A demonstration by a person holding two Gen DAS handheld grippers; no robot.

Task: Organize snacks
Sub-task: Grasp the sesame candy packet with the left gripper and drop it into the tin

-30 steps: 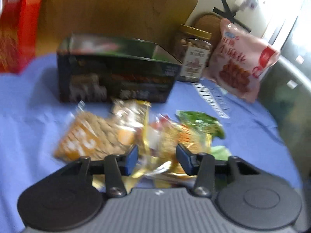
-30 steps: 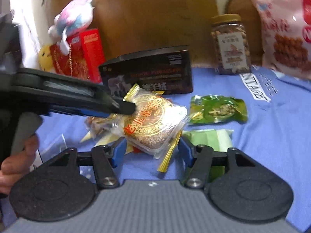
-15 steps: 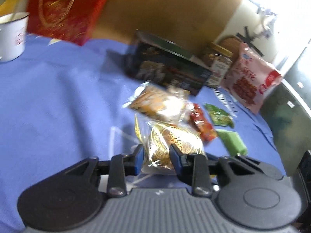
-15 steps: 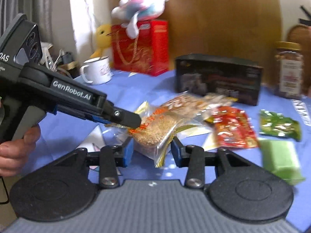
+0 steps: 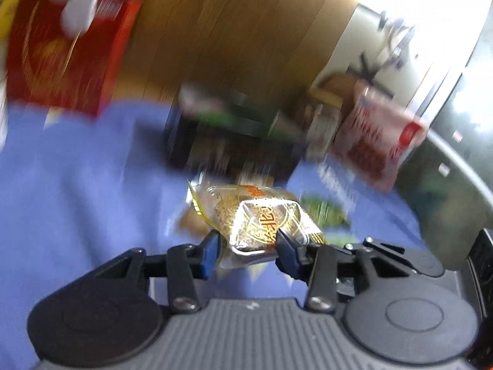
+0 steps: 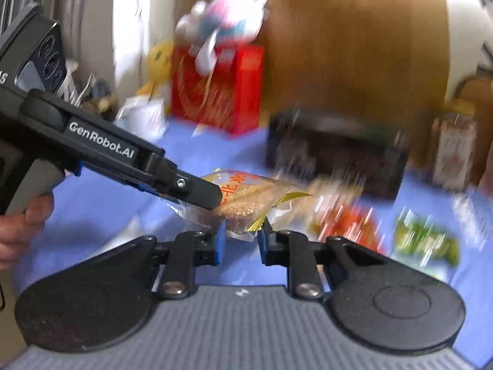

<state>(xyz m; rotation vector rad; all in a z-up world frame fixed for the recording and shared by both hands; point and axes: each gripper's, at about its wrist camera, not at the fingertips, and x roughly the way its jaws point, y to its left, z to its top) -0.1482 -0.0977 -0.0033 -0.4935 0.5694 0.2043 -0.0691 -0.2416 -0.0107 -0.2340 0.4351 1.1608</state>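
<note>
From the left wrist, the left gripper (image 5: 248, 248) has its blue-padded fingers (image 5: 208, 254) closed partway on a clear-wrapped sesame cake (image 5: 262, 222), pads pressing the packet on both sides; the packet hangs clear above the blue-covered surface (image 5: 77, 200). The right gripper's black links (image 5: 379, 254) crowd in at the lower right, just beside the packet. Behind lie a dark box (image 5: 234, 145), a red gift bag (image 5: 67, 58) at the far left and a pink snack bag (image 5: 379, 145) at the right, all heavily smeared by motion (what looks like a green packet (image 5: 323, 212) shows just past the cake). From the right wrist, the right gripper (image 6: 240, 243) has just been closing, and its fingers (image 6: 220, 243) now stand narrow around the lower corner of the same sesame cake (image 6: 243, 203), where the gold edge of the wrapper dips between them; whether the pads actually pinch it is hard to tell. The left gripper (image 6: 212, 195) reaches in from the left, its tip over the packet's left end, with a hand (image 6: 21, 225) on its grey handle. Beyond are the dark box (image 6: 336, 151), a red packet (image 6: 348, 225), a green packet (image 6: 425, 240), a jar (image 6: 453, 148), the red gift bag (image 6: 215, 92) and a plush toy (image 6: 225, 21) on top of it.
</note>
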